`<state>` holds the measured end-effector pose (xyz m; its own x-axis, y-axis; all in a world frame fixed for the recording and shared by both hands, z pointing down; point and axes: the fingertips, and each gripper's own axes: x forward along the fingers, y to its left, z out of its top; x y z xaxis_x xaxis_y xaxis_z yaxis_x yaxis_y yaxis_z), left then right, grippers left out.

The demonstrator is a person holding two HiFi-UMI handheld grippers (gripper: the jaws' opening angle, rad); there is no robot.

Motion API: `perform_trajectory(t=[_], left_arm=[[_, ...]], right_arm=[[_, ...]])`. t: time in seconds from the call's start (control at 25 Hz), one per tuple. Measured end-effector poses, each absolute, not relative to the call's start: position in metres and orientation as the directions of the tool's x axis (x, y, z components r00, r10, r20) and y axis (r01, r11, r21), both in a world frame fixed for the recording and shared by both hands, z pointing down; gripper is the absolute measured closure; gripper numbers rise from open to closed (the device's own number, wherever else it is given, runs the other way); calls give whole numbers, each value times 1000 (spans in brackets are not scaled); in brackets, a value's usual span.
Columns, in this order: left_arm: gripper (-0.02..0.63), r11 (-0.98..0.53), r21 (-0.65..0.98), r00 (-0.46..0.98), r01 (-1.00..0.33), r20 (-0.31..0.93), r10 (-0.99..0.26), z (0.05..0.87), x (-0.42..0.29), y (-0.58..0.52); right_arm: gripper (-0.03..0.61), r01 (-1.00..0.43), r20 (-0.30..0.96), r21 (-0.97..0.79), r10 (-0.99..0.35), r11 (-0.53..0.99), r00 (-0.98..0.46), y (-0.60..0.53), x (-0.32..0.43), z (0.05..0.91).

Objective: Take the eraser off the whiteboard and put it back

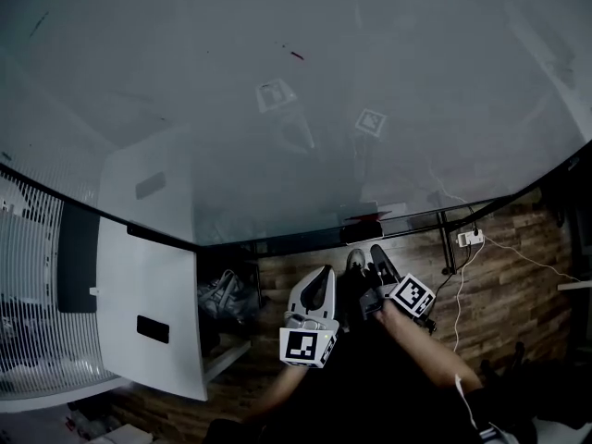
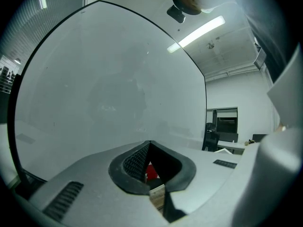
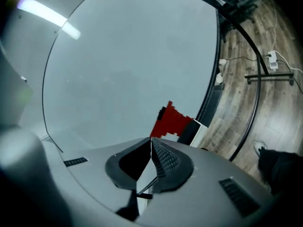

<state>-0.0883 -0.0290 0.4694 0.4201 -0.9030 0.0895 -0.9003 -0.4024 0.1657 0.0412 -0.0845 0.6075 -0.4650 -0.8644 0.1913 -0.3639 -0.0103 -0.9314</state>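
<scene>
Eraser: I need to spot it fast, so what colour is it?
The eraser is mostly red, clearest in the right gripper view.

We see a small red block eraser (image 3: 173, 121) with a black-and-white side, lying tilted against the large pale-grey whiteboard (image 3: 132, 65) at its five o'clock edge.

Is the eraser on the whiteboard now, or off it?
On. The red eraser sits at the lower edge of the whiteboard, beyond the right hand-held gripper, whose jaws meet with nothing between them.
</scene>
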Motion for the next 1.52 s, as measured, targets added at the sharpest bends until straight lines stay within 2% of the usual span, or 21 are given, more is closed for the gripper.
perform_trajectory(t=[0.12, 0.28, 0.48, 0.56, 0.64, 0.84, 1.08, 1.52], left_arm=[[612, -405, 157, 420, -901, 76, -905, 465, -87, -26], [612, -408, 146, 420, -901, 64, -905, 464, -86, -21], [612, -416, 131, 426, -900, 61, -902, 463, -81, -15], [612, -411, 135, 423, -901, 66, -904, 463, -81, -14], [612, -408, 134, 420, -903, 74, -905, 465, -84, -14], [612, -412, 114, 422, -904, 82, -903, 467, -87, -14], [612, -412, 109, 421, -905, 84, -903, 466, -90, -15], [612, -401, 111, 412, -909, 94, -906, 470, -99, -15]], right_arm=[[565, -432, 145, -898, -870, 84, -471, -87, 47, 580], [565, -613, 129, -760, -875, 216, -468, -86, 52, 544], [565, -859, 140, -359, -889, 365, -436, -74, 50, 490], [565, -894, 128, -200, -894, 401, -430, -61, 45, 472], [565, -895, 121, -127, -889, 427, -442, -48, 39, 468], [565, -873, 192, -132, -852, 469, -487, -24, 28, 492], [566, -866, 131, -123, -857, 484, -498, -30, 22, 477], [566, -857, 131, -115, -847, 503, -515, -35, 11, 467]])
